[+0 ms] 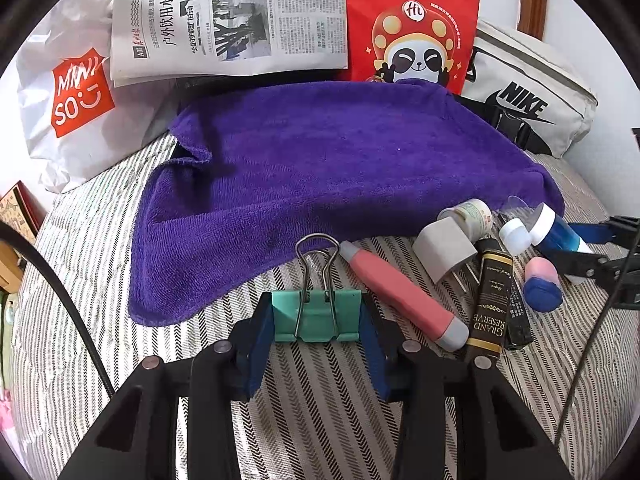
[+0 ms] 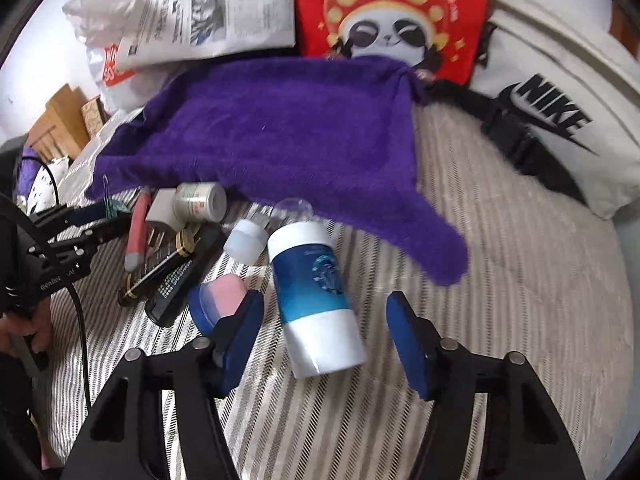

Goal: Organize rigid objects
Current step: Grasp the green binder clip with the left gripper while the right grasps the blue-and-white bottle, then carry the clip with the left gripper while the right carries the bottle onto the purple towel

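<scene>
1. Even, bright daylight; shadows soft and faint.
2. Left wrist view sharp.
3. Right wrist view motion-blurred, purple towel [image 2: 276, 128] smeared.
4. Fisheye bending, dark vignette at the corners.

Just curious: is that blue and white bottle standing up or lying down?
Lying down: the blue and white plastic bottle rests on its side on the striped bedcover.

"NIKE" on the white bag [image 1: 532, 92], "MINISO" on the plastic bag [image 1: 76, 96], "GRAND RESERVE" on the black box [image 1: 490, 304].
</scene>
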`<action>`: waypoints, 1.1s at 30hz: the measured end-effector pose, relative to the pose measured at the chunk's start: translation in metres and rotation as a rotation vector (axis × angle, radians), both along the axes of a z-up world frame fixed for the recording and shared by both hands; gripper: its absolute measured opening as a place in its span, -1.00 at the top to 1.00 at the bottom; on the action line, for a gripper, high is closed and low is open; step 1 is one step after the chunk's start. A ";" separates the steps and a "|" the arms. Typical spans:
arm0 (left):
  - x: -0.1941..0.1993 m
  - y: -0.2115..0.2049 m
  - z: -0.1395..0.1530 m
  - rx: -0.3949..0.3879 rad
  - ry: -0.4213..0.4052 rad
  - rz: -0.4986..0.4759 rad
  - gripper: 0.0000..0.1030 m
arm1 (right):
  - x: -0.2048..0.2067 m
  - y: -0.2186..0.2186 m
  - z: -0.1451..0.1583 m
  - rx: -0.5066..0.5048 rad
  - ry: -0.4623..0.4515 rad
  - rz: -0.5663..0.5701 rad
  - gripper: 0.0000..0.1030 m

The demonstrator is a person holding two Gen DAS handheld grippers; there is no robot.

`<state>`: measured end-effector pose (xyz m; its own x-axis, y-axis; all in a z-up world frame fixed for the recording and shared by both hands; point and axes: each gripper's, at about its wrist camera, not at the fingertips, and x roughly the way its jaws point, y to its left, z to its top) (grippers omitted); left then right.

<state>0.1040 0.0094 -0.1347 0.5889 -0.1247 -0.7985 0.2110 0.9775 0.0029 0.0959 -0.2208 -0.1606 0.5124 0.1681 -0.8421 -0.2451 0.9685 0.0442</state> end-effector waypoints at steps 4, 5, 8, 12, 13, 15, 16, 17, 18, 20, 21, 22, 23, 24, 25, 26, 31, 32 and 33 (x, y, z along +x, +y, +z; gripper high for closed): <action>0.000 0.001 0.000 -0.004 0.001 0.001 0.23 | 0.006 0.007 -0.005 -0.048 -0.006 0.024 0.19; 0.000 0.001 0.000 -0.004 0.001 0.001 0.23 | 0.006 0.008 -0.004 -0.050 0.002 0.034 0.23; 0.000 0.001 0.000 -0.004 0.001 0.001 0.23 | 0.003 0.004 -0.001 -0.016 0.036 0.043 0.23; 0.000 0.001 0.000 -0.004 0.001 0.001 0.23 | 0.003 0.008 -0.001 -0.031 0.020 0.044 0.21; 0.000 0.001 0.000 -0.004 0.001 0.001 0.23 | 0.003 0.009 -0.001 -0.034 0.013 0.041 0.21; 0.000 0.001 0.000 -0.005 0.002 0.001 0.23 | 0.003 0.010 -0.002 -0.036 -0.013 0.036 0.21; 0.000 0.001 0.000 -0.005 0.001 0.001 0.24 | 0.001 0.010 -0.002 -0.030 -0.022 0.033 0.21; 0.000 0.001 0.000 -0.004 0.001 0.001 0.24 | 0.001 0.008 -0.002 -0.017 -0.028 0.025 0.22; 0.000 0.001 0.000 -0.005 0.001 0.001 0.24 | 0.001 0.006 -0.002 -0.003 -0.028 0.017 0.22; 0.000 0.001 0.000 -0.003 0.001 0.001 0.24 | 0.002 0.004 -0.001 0.019 -0.021 0.005 0.24; 0.000 0.001 0.000 -0.002 0.001 0.001 0.24 | 0.004 0.003 0.000 0.029 -0.013 0.000 0.24; 0.000 0.001 0.000 -0.001 0.000 0.001 0.24 | 0.005 0.000 0.002 0.046 0.001 -0.008 0.24; -0.001 0.000 0.001 0.005 0.001 0.005 0.24 | 0.004 -0.001 0.003 0.059 0.010 -0.009 0.25; -0.003 0.000 0.001 0.011 0.003 0.008 0.24 | 0.003 -0.003 0.006 0.073 0.017 -0.008 0.25; -0.006 0.000 0.002 0.014 0.007 0.018 0.24 | 0.001 -0.004 0.009 0.085 0.019 -0.005 0.25; -0.008 0.001 0.003 0.015 0.005 0.032 0.24 | -0.002 -0.006 0.014 0.093 0.011 -0.003 0.26; -0.029 0.009 0.015 -0.039 0.000 0.080 0.24 | -0.015 -0.016 0.029 0.114 -0.013 -0.009 0.28; -0.032 0.010 0.018 -0.043 -0.001 0.081 0.24 | -0.016 -0.017 0.029 0.116 -0.012 -0.007 0.28; -0.035 0.010 0.020 -0.043 -0.004 0.083 0.24 | -0.017 -0.019 0.030 0.113 -0.014 -0.008 0.28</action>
<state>0.0695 0.0193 -0.1145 0.6022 -0.1098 -0.7908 0.1297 0.9908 -0.0388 0.0786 -0.2393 -0.1309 0.5254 0.2574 -0.8110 -0.2385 0.9595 0.1501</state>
